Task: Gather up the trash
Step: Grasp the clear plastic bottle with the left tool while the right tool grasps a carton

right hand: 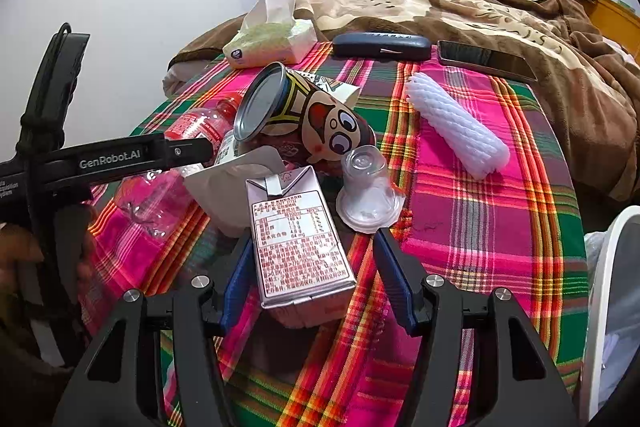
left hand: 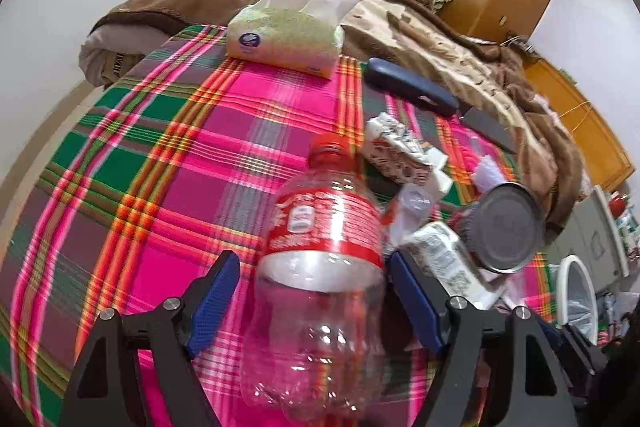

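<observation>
An empty clear plastic bottle (left hand: 320,267) with a red label and red cap lies on the plaid cloth between the open fingers of my left gripper (left hand: 312,281); whether the pads touch it I cannot tell. The bottle also shows in the right wrist view (right hand: 192,131). My right gripper (right hand: 310,267) is open around a silver drink carton (right hand: 298,239), with gaps at the pads. Beside the carton lie a cartoon-printed can (right hand: 304,115), a clear plastic cup (right hand: 366,187), crumpled white paper (right hand: 228,187) and a white foam sleeve (right hand: 456,127).
A tissue pack (right hand: 268,43), a dark glasses case (right hand: 380,45) and a phone (right hand: 486,61) lie at the far end of the cloth. A brown blanket (right hand: 520,23) covers the bed behind. A white bin (right hand: 608,291) with a plastic liner stands at the right.
</observation>
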Action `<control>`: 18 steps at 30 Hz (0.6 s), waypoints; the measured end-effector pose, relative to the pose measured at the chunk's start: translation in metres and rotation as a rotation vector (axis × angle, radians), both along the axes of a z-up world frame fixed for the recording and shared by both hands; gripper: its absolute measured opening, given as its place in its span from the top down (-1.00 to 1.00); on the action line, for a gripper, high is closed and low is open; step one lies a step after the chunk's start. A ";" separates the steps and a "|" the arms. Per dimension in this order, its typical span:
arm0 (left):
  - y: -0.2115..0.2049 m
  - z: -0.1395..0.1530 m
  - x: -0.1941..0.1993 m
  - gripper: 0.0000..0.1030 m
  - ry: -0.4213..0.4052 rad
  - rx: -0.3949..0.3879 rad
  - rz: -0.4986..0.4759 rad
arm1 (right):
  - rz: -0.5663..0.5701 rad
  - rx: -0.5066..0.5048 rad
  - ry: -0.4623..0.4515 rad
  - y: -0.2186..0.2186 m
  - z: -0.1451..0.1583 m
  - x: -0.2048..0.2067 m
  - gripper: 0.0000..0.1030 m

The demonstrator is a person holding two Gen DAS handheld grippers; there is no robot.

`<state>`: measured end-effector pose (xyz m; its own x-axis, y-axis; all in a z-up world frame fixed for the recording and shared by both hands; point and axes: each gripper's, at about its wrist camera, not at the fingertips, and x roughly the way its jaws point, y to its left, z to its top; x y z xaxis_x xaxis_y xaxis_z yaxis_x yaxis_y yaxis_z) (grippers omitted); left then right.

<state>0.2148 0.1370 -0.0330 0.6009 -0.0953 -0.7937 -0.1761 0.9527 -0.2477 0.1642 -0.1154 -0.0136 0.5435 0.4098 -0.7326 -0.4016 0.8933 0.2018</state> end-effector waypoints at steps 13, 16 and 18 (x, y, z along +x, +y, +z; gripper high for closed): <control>0.001 -0.006 0.011 -0.21 0.027 0.019 -0.032 | -0.006 0.002 0.000 0.002 -0.002 0.002 0.26; 0.000 -0.007 0.009 -0.21 0.025 0.018 -0.034 | -0.011 0.001 -0.004 0.000 -0.002 0.000 0.26; 0.000 -0.007 0.006 -0.21 0.023 0.021 -0.032 | -0.017 0.003 -0.012 -0.002 0.000 -0.001 0.26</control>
